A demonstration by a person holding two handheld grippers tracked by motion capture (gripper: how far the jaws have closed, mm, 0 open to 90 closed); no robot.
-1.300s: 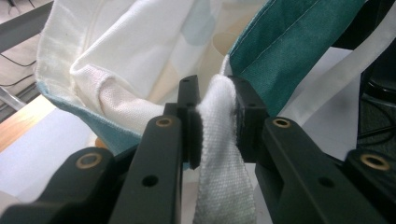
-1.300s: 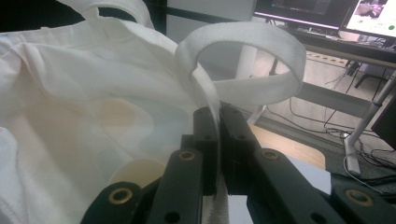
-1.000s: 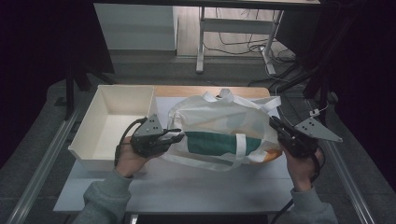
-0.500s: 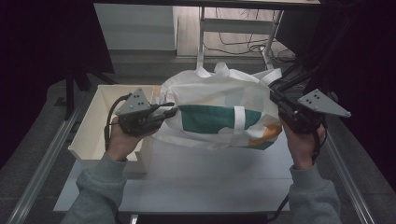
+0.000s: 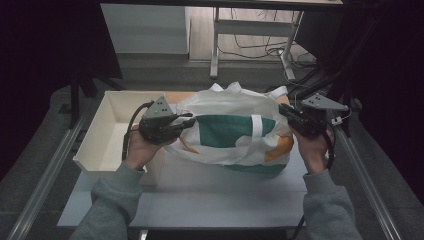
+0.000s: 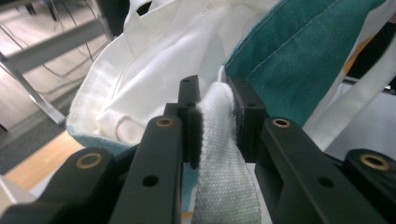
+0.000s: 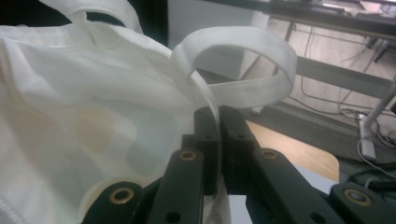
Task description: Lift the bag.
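You've got the tote bag (image 5: 235, 132) stretched between your two hands over the middle of the desk (image 5: 215, 195), its lower edge near the desktop; whether it touches I can't tell. It's white cloth with a teal panel across the front, an orange patch at the lower corner on your right, and white strap handles (image 5: 256, 127) running down the face.

Your left hand-held gripper (image 5: 186, 122) bites the bag's left edge: in the left gripper view a thick fold of white woven cloth (image 6: 219, 140) sits squeezed between the two black jaws, the teal panel (image 6: 299, 51) just behind it. Jaws narrow, clamped on fabric.

Your right hand-held gripper (image 5: 286, 112) has the opposite edge, up near the top corner. In the right gripper view the jaws are nearly together with a thin layer of white cloth (image 7: 217, 140) pinched between them, and a loop of handle strap (image 7: 243, 51) curls above the tips.

To the left of the bag, the shallow cream tray (image 5: 92, 145) stands on the desk, your left hand over its near right corner; I see nothing lying on its bare floor. What's inside the bag is hidden by the cloth.

No readable writing or brand on the bag from here. Beyond the desk, a light cabinet (image 5: 145, 27) and table legs (image 5: 216, 42) with cables on the floor.
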